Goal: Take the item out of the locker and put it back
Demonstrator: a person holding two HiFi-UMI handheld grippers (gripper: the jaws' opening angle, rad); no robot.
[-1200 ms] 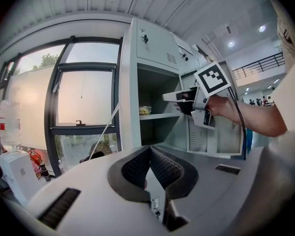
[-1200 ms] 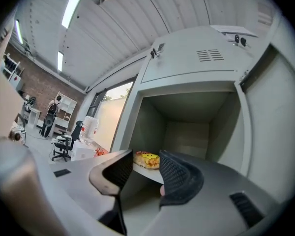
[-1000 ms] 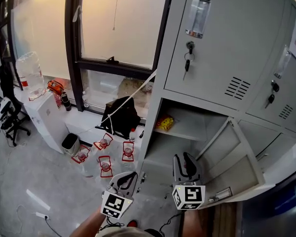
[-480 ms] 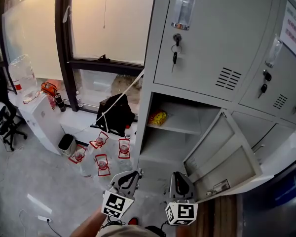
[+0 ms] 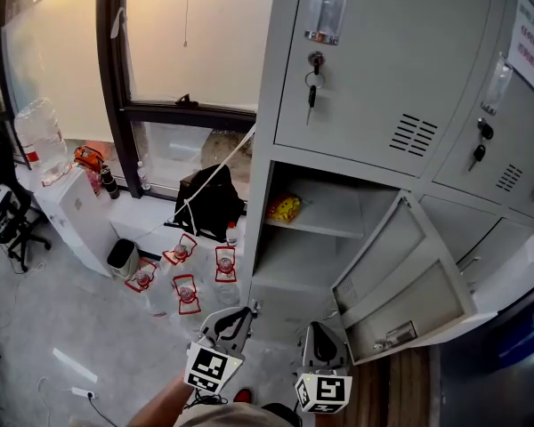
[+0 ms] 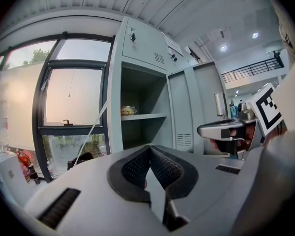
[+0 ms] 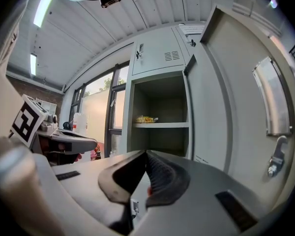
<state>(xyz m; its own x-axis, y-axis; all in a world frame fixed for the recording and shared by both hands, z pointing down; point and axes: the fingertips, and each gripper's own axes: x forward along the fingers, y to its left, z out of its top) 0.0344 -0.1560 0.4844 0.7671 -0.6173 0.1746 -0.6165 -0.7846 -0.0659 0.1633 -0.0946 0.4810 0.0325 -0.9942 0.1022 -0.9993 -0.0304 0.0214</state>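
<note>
Yellow packet (image 5: 285, 208) at left end of locker shelf (image 5: 340, 222), long side along front edge, above and ahead. Right gripper (image 5: 321, 332) nearer to opening, clenched empty; left gripper (image 5: 233, 317) clenched empty also.

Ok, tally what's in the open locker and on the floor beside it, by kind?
Yellow crinkly packet on the grey metal locker shelf: 1
Red-framed clear containers on the floor: 4
Black fabric bag: 1
Small grey bin: 1
Total: 7
</note>
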